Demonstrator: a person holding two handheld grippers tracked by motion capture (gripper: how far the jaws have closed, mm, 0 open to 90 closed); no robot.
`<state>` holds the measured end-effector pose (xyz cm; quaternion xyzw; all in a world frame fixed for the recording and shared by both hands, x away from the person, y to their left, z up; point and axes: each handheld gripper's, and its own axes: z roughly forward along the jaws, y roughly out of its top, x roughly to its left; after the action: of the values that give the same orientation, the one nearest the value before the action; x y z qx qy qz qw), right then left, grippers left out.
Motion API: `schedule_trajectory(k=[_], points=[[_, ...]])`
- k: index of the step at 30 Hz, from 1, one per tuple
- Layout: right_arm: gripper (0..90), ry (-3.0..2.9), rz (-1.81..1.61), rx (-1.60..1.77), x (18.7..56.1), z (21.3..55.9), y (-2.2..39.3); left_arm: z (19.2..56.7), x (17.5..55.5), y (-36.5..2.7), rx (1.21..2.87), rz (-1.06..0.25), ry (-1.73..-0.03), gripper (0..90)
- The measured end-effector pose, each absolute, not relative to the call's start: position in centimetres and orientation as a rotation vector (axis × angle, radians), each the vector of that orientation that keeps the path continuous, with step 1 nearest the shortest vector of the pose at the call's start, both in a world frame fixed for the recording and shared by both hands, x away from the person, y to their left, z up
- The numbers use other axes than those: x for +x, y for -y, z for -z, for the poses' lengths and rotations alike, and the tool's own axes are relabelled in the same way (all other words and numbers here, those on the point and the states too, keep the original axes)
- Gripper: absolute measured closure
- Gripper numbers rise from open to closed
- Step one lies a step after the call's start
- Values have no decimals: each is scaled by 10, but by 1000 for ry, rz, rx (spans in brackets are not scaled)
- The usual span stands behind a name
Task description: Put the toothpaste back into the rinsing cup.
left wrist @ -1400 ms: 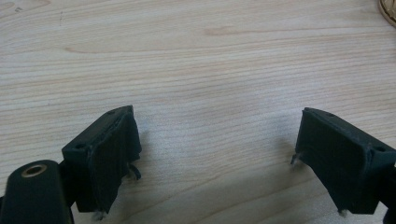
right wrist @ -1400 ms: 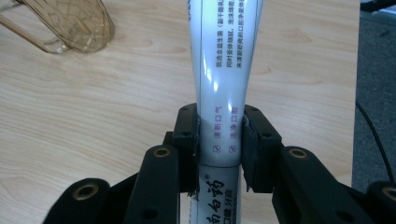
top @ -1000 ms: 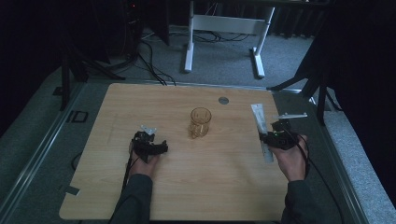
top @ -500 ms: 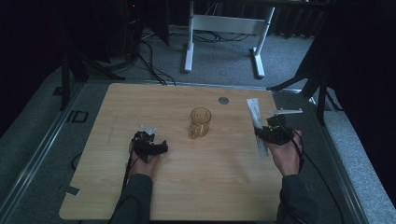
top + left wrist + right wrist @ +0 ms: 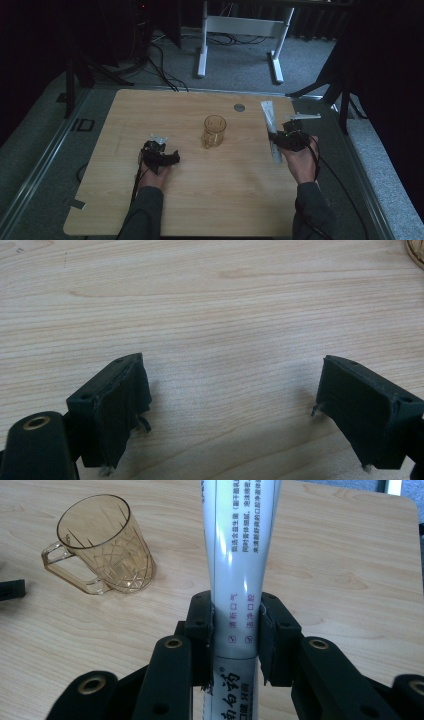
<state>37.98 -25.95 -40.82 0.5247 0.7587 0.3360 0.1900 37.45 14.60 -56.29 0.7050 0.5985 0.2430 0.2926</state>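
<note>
From above, the left gripper (image 5: 167, 159) rests on the wooden table (image 5: 115, 205), and the right gripper (image 5: 280, 139) holds a white tube (image 5: 268, 116), with a brown cup (image 5: 214, 131) between them. The left gripper's (image 5: 230, 410) jaws are wide apart over bare wood. The right gripper's (image 5: 235, 640) jaws squeeze the tube (image 5: 240, 535) on both sides, and the cup (image 5: 107, 545) stands beyond them to the left.

We take this for a lab or recording studio rather than a home. The wooden tabletop (image 5: 200, 200) sits in a metal frame (image 5: 45, 165) on grey carpet (image 5: 240, 60), ringed by dark curtains (image 5: 385, 60). Black stand legs (image 5: 75, 75) and loose cables (image 5: 160, 55) cross the floor, and a white desk base (image 5: 240, 30) stands beyond.
</note>
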Motion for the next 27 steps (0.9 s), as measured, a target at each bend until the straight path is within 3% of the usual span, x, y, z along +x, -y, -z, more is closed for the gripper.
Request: schedule_trajectory(k=[27], points=[[708,-2118,-969,1435,395,407,241,563,375,-146,1878,-648,-1595,125]])
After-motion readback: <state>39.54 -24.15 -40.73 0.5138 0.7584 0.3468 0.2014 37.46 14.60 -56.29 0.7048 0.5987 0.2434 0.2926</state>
